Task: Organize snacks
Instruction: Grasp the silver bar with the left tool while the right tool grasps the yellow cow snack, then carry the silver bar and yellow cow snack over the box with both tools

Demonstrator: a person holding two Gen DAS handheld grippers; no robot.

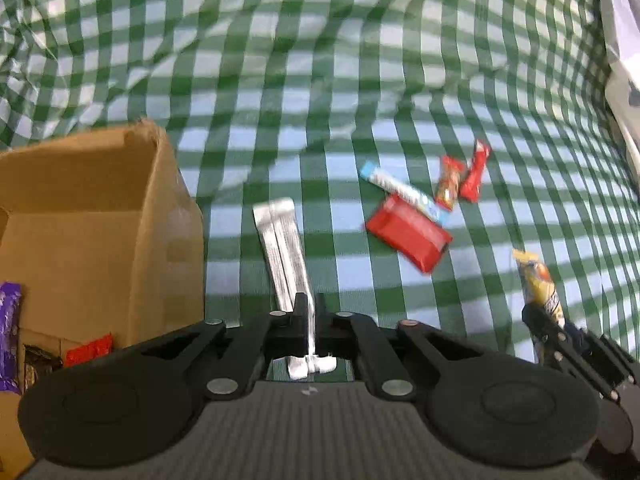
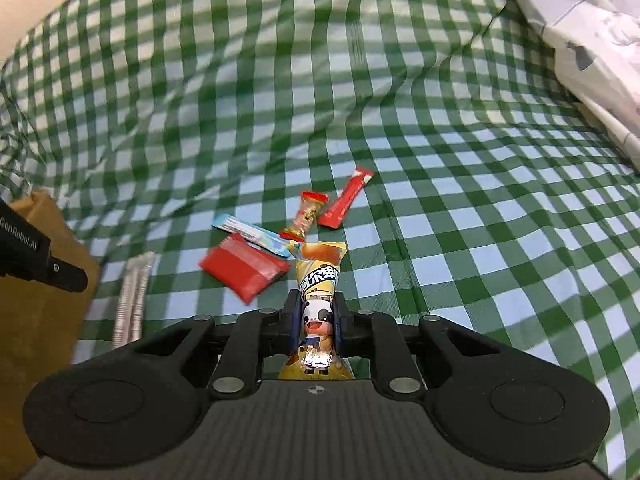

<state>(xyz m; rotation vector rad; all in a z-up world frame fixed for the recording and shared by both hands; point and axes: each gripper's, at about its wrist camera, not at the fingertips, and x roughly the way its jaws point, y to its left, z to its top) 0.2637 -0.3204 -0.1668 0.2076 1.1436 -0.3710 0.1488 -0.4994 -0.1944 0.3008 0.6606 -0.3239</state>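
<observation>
My left gripper (image 1: 310,304) is shut on the near end of a silver twin-sachet pack (image 1: 282,248), held above the green checked cloth beside an open cardboard box (image 1: 92,216). My right gripper (image 2: 316,300) is shut on a yellow snack pack with a cartoon cow (image 2: 320,264); that yellow pack (image 1: 540,284) also shows at the right of the left wrist view. On the cloth lie a red flat packet (image 2: 244,266), a blue-and-white bar (image 2: 252,236), a small red-ended candy (image 2: 306,216) and a red stick (image 2: 346,198). The silver pack (image 2: 134,296) hangs at the left.
Inside the box are a purple bar (image 1: 8,332), a dark wrapper (image 1: 38,360) and a red packet (image 1: 88,350). The rumpled checked cloth (image 2: 480,220) covers the whole surface. A white and grey patterned fabric (image 2: 580,28) lies at the far right.
</observation>
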